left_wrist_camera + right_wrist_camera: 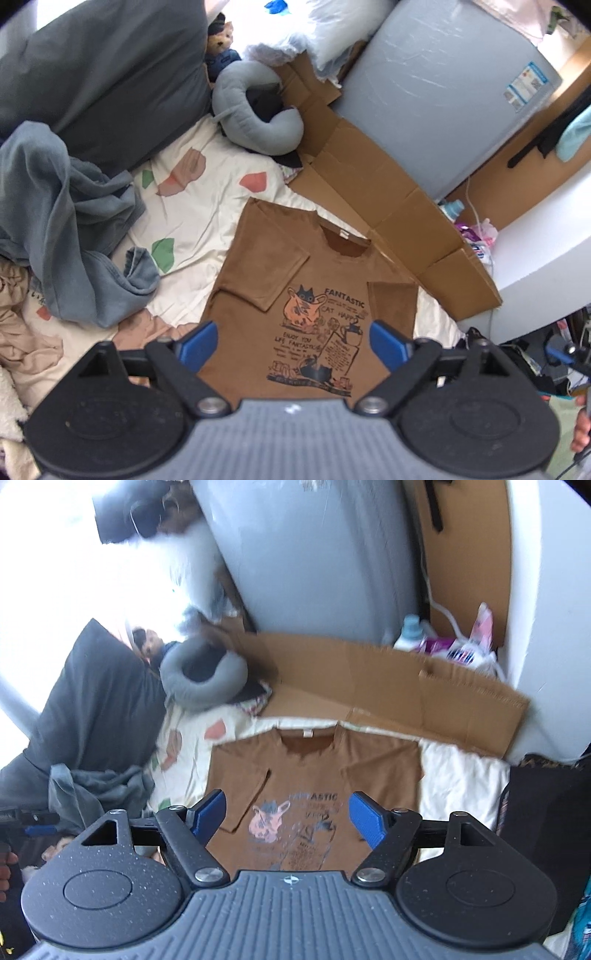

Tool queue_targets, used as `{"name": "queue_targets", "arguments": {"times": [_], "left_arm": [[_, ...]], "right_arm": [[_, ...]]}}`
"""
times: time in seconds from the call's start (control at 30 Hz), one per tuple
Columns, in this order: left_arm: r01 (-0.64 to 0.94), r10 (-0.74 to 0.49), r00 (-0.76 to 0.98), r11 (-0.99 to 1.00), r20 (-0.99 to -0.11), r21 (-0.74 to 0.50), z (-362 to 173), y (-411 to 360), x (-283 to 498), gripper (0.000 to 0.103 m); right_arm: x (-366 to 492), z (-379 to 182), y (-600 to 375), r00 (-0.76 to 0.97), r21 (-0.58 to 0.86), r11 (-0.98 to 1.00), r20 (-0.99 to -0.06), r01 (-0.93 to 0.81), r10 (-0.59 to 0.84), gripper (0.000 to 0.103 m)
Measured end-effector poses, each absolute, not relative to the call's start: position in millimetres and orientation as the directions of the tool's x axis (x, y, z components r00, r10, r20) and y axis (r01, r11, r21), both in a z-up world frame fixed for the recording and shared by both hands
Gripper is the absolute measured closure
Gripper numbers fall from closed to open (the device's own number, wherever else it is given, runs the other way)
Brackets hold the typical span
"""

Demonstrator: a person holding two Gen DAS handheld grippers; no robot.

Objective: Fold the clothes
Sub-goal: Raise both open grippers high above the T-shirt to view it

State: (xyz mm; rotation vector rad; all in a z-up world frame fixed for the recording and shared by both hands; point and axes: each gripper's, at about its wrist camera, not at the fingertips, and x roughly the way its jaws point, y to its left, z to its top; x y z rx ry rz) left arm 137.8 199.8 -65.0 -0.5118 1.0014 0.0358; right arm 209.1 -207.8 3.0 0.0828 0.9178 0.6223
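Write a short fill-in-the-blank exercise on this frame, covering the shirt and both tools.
1. The brown T-shirt lies with its printed side facing ____.
2. Both of its sleeves are folded ____ over the chest.
3. The left tool and the right tool both have their jaws ____.
4. Beside the shirt's collar lies flattened ____.

Missing words: up; inward; open; cardboard

Counts: 1 brown printed T-shirt [317,295], both sleeves folded in. 2 grippers, left gripper [295,345] and right gripper [286,818], 2 blue fingers each. 1 grey neck pillow [255,110]. 1 flattened cardboard box [388,192]. 1 blue-grey garment [62,221] in a heap. 1 dark pillow [110,74]. 1 detergent bottle [410,633].
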Motion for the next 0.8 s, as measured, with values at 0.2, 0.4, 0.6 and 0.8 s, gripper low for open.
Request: {"name": "queue_targets", "arguments": {"times": [0.2, 0.4, 0.6, 0.8], "left_arm": [[-0.256, -0.201, 0.57, 0.878, -0.797, -0.404, -33.0, 196.0, 118.9, 0.011], [-0.233, -0.19, 0.573, 0.894, -0.797, -0.382, -7.6, 188.8, 98.7, 0.01], [-0.195, -0.185, 0.567, 0.916, -0.802, -0.349, 5.4, 185.5, 74.4, 0.008], [-0.172, -0.191, 0.589, 0.92, -0.785, -0.353, -11.2, 192.1, 49.6, 0.007]], "right_arm": [[200.1, 45.9, -247.5, 0.475, 0.32, 0.822, -0.693, -0.472, 0.543, 0.022], [188.3, 65.7, -289.4, 0.499, 0.327, 0.824, -0.673, -0.462, 0.546, 0.021], [165.5, 51.4, -339.6, 0.489, 0.37, 0.815, -0.662, -0.446, 0.568, 0.02], [133.2, 20.0, -385.6, 0.524, 0.394, 0.829, -0.645, -0.396, 0.557, 0.018]]}}
